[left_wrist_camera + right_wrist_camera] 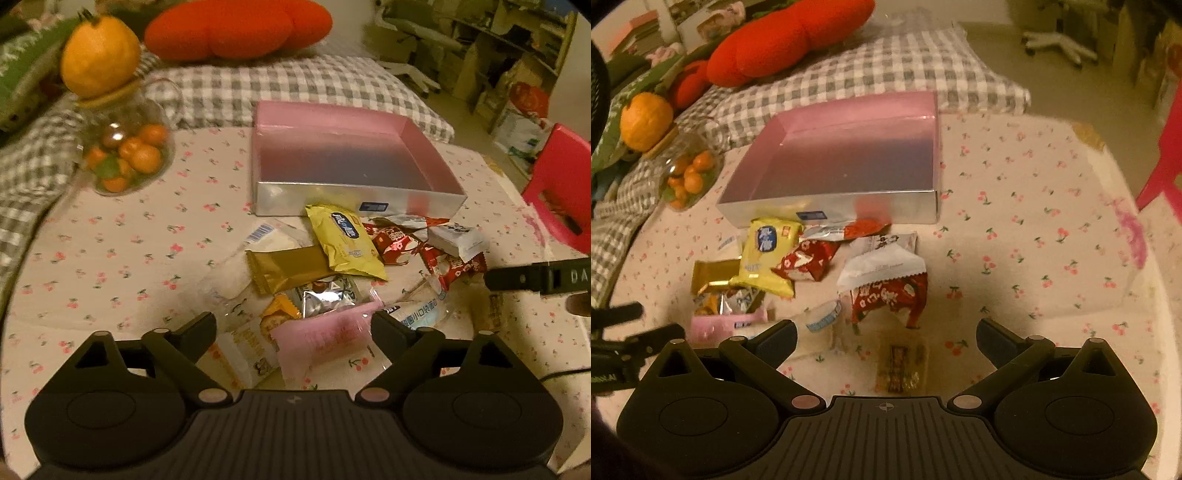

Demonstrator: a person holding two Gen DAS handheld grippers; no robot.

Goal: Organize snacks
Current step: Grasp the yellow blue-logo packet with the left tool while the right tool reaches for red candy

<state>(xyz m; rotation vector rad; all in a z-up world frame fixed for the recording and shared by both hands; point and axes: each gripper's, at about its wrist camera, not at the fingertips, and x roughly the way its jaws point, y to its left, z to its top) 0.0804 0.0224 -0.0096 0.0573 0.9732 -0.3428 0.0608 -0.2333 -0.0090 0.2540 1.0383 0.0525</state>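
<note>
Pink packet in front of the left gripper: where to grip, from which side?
Take the pink packet across its short width, near the middle, coming down from above. It lies flat on the tablecloth at the near edge of the pile, on top of its neighbours, between the open jaws of the left gripper. Avoid the thin crimped ends: they would likely slip.

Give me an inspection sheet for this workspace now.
Surface: cherry-print tablecloth.
Job's things: pink-lined silver box, nothing in it; wrapped snacks heaped before it, yellow packet on top, pink packet nearest.
Clutter: glass jar of small oranges.
Grippers: left claw open over the pink packet; right claw open, holding nothing.
Cables: thin dark cable.
Surroundings: checked cushion, red chair.
</note>
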